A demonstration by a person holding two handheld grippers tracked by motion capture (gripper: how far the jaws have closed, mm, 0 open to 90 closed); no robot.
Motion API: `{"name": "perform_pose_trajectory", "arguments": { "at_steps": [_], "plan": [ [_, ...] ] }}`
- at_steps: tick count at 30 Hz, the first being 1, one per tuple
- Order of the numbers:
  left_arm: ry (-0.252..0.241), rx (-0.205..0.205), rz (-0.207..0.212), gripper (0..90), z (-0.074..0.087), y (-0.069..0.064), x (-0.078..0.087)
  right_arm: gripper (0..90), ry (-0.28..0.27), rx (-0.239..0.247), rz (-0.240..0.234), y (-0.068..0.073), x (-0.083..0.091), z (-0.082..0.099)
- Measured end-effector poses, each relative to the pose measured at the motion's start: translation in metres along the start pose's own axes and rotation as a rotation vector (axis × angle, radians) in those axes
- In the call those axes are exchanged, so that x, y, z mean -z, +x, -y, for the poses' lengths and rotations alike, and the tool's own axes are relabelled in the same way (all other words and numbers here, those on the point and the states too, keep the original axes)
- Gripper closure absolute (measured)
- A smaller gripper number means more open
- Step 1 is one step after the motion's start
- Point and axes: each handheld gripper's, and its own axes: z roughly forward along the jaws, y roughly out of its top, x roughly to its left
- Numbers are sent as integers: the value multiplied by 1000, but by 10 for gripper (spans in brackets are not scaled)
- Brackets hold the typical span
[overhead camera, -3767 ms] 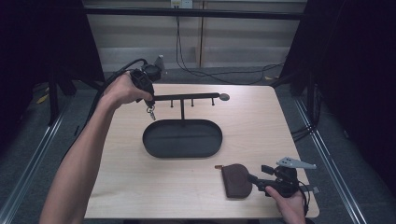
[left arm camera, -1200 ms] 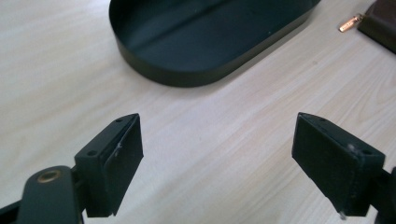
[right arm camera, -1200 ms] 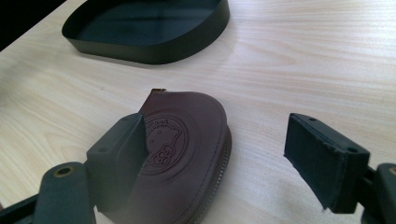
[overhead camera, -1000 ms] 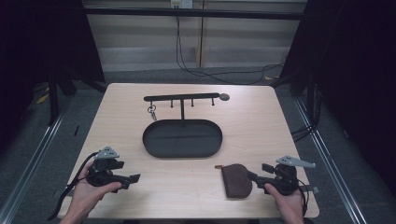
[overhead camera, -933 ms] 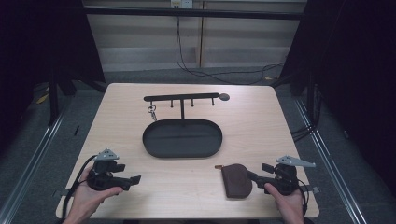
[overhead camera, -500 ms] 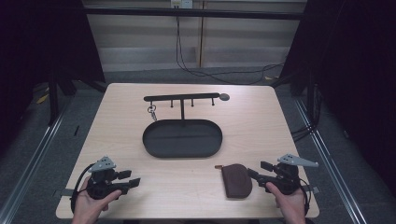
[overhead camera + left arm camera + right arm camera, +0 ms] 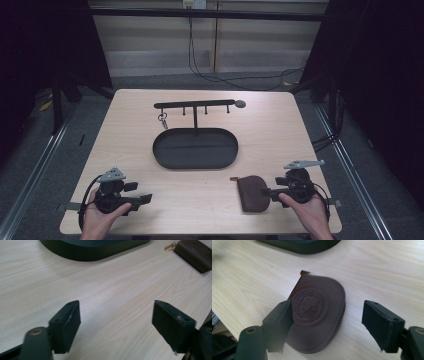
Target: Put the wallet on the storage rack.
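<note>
A brown leather coin pouch (image 7: 251,193) with an embossed round emblem lies flat near the table's front right. My right gripper (image 7: 268,192) rests just right of it, open; in the right gripper view the pouch (image 7: 317,312) lies just beyond and between the spread jaws of that gripper (image 7: 328,307), untouched. My left gripper (image 7: 141,193) sits at the front left, open and holding nothing, with bare wood ahead of that gripper (image 7: 117,308). A key ring (image 7: 163,119) hangs from the left peg of a black rack (image 7: 195,105).
A black oval tray (image 7: 195,148) stands mid-table in front of the rack, and its rim (image 7: 95,251) shows at the top of the left gripper view. The pouch's brass zipper pull (image 7: 170,246) points toward the tray. Dark floor and rails surround the table.
My left gripper came back from the rack, where the key ring now hangs, to the front left and slid slightly nearer the edge. The right gripper stayed beside the pouch.
</note>
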Motion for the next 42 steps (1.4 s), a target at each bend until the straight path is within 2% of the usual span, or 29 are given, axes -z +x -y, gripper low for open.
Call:
{"name": "perform_pose_trajectory", "arguments": {
  "at_steps": [2, 3, 4, 5, 6, 7, 8, 9, 10, 12, 13, 15, 17, 27, 30, 35, 42],
  "plan": [
    [3, -11, 28, 197, 1, 0, 1, 212, 62, -1, -4, 3, -6, -5],
    [3, -11, 28, 189, 1, 0, 1, 212, 62, -1, -4, 3, -6, -5],
    [-3, -25, 54, 172, 1, 0, 2, 198, 126, 0, -6, 6, -12, -10],
    [-3, -25, 54, 159, 1, 0, 2, 198, 126, 0, -6, 6, -12, -10],
    [-6, -34, 64, 168, 2, -1, 3, 190, 181, -21, -21, 7, -16, -17],
    [-6, -34, 64, 167, 2, -1, 3, 190, 181, -21, -21, 7, -16, -17],
    [-7, -45, 69, 162, 2, -1, 4, 169, 218, -22, -34, 7, -21, -24],
    [-7, -45, 69, 163, 2, -1, 4, 169, 218, -22, -34, 7, -21, -24],
    [-5, -49, 74, 163, 2, -2, 4, 169, 254, -20, -26, 8, -24, -29],
    [-1, -53, 70, 163, 2, -2, 4, 170, 279, -16, -23, 9, -28, -34],
    [8, -74, 61, 164, 3, -4, 3, 171, 294, -10, -22, 10, -30, -36],
    [3, -74, 57, 163, 3, -4, 2, 172, 309, -6, -20, 10, -33, -38],
    [9, -85, 54, 163, 2, -5, 2, 175, 353, 15, -8, 11, -40, -42],
    [-5, -81, 48, 163, 2, -4, 3, 152, 420, 24, 12, 11, -55, -55],
    [-2, -82, 54, 163, 2, -4, 3, 153, 473, 14, 35, 12, -62, -58],
    [-7, -78, 55, 163, 2, -3, 4, 144, 499, 42, 35, 15, -71, -61],
    [-20, -69, 57, 163, 2, -2, 6, 120, 532, 30, 39, 16, -78, -62]
  ]
}}
